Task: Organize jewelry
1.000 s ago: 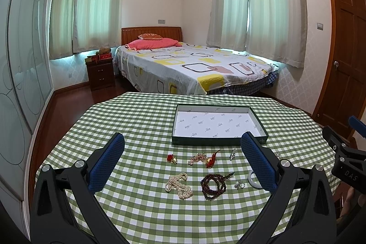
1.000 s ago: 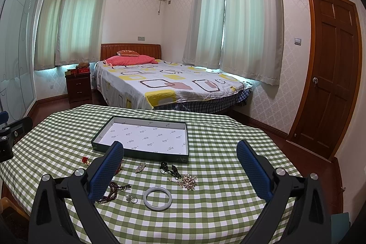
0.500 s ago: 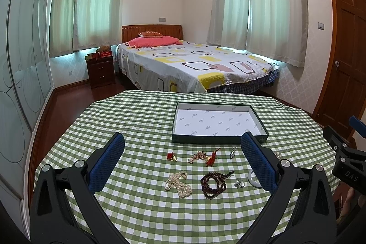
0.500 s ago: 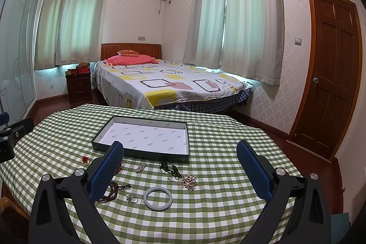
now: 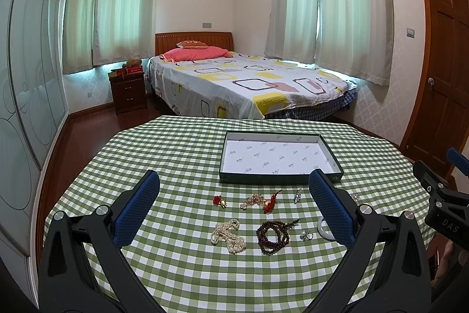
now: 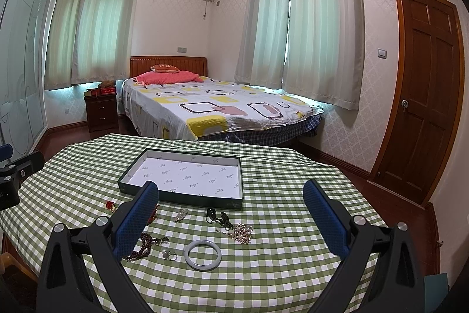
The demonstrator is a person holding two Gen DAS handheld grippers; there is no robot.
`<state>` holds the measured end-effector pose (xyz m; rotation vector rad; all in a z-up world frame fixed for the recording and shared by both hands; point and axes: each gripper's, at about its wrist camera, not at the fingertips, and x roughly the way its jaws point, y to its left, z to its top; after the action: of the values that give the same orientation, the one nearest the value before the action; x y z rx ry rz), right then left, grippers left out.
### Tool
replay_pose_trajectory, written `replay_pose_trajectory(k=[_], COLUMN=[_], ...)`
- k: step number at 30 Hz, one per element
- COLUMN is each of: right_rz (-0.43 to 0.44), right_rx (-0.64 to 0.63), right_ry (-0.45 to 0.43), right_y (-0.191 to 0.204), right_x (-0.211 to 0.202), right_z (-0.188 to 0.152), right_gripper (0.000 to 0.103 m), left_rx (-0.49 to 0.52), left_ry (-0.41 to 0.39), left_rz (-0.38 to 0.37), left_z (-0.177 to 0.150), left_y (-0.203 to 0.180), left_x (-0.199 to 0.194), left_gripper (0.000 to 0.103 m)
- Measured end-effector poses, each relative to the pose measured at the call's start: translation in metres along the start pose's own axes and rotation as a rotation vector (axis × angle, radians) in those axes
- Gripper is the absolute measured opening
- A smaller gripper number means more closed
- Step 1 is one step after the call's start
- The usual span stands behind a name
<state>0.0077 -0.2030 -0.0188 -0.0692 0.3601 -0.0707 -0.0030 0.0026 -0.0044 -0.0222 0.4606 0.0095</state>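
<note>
I find both the left hand-held gripper point(image 5: 234, 210) and the right hand-held gripper point(image 6: 231, 216) spread wide and empty above the counter point(image 5: 176, 154). The jewelry lies loose near the front edge, before the empty tray point(image 6: 187, 169). Risk: the pearl necklace point(image 5: 228, 235) and bead bracelet point(image 5: 272, 233) may snag or trail. Room to either side is ample.

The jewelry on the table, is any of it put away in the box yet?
Not yet. The box holds nothing, so nothing looks done. Nothing is in hand either: the left gripper and right gripper are both open above the table. Everything is left: the pearl necklace, dark bead bracelet, white bangle, small ring and the other pieces lie on the checked cloth.
</note>
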Motion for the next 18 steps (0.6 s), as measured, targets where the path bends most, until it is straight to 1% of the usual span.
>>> replay_pose_trajectory(k=[18], right_rz=[0.002], right_rx=[0.002], right_ry=[0.0], right_y=[0.0004], right_x=[0.0005], right_z=[0.0005], right_gripper=[0.097], left_rx=[0.002], left_ry=[0.009], left_rz=[-0.003], left_z=[-0.0014], left_y=[0.0008], left_x=[0.0027], left_gripper=[0.099])
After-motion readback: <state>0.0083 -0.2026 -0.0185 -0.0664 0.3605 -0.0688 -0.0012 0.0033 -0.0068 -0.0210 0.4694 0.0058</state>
